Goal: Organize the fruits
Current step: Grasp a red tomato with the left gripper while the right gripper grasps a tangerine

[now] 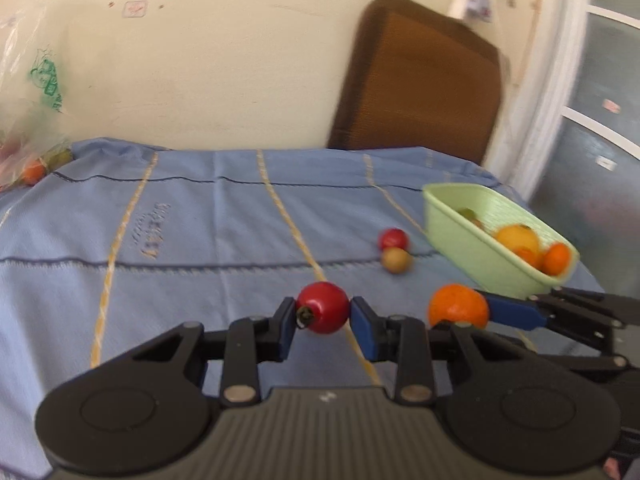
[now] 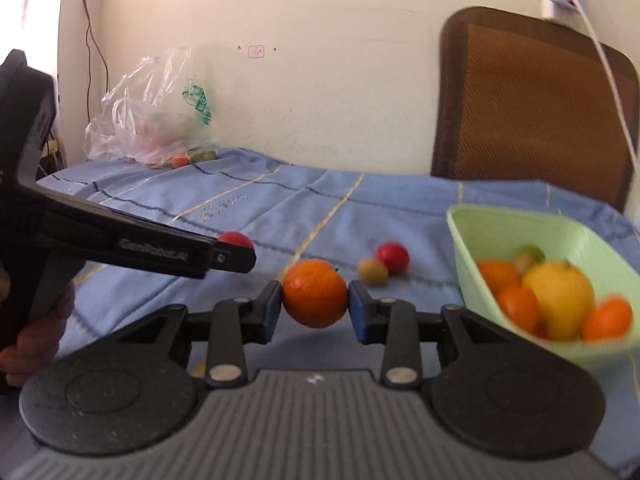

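- The left gripper (image 1: pixel 323 312) has its fingers (image 1: pixel 362 320) pinching a red fruit (image 1: pixel 323 307), lifted just off the blue-clothed desk (image 1: pixel 180 240), on the near-left side of the green basket (image 1: pixel 472 240).
- The right gripper (image 2: pixel 315 300) pinches an orange (image 2: pixel 315 293) between its fingers (image 2: pixel 271 304), just left of the basket and nearer to it than the red fruit.
- Done so far, judging by the contents: the basket already holds several oranges and a yellow fruit (image 2: pixel 560 300).
- Left: the two held fruits, plus a small red fruit (image 1: pixel 394 239) and a tan one (image 1: pixel 396 260) touching each other on the desk left of the basket.
- Only the right wrist view shows the plastic bag (image 2: pixel 148 120) clearly, far from the basket, with more fruit inside, and a hand (image 2: pixel 36 332) on the left gripper's handle.
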Demonstrator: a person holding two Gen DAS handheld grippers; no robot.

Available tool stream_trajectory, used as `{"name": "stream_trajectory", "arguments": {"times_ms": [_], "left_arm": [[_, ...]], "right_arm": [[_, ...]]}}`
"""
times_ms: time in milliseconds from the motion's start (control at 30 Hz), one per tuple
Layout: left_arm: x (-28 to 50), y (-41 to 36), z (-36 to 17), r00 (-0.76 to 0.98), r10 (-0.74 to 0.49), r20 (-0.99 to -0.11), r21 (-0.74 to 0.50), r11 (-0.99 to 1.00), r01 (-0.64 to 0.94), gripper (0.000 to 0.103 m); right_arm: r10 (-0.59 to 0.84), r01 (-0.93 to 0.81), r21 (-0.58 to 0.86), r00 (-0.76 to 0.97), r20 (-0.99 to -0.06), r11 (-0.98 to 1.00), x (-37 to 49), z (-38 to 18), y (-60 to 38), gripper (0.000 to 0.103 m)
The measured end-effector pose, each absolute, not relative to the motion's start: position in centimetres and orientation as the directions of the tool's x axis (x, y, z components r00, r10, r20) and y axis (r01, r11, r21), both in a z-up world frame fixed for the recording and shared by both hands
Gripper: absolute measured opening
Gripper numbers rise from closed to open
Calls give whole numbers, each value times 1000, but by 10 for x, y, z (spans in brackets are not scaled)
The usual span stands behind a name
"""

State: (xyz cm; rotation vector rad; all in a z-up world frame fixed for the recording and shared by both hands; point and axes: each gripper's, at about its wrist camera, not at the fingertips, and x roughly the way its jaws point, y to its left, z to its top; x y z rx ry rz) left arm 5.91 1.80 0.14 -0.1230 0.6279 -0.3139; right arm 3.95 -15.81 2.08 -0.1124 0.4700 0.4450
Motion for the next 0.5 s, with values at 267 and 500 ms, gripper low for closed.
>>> {"name": "stream_trajectory", "arguments": {"times_ms": [267, 500], "left_arm": [[27, -11, -9, 739, -337, -584, -167, 940, 297, 30], [26, -16, -8, 770, -276, -576, -87, 957, 278, 50]], "right_arm": [[342, -411, -37, 802, -490, 911, 18, 10, -167, 40], [355, -420, -22, 793, -494, 907, 17, 9, -166, 49]]}}
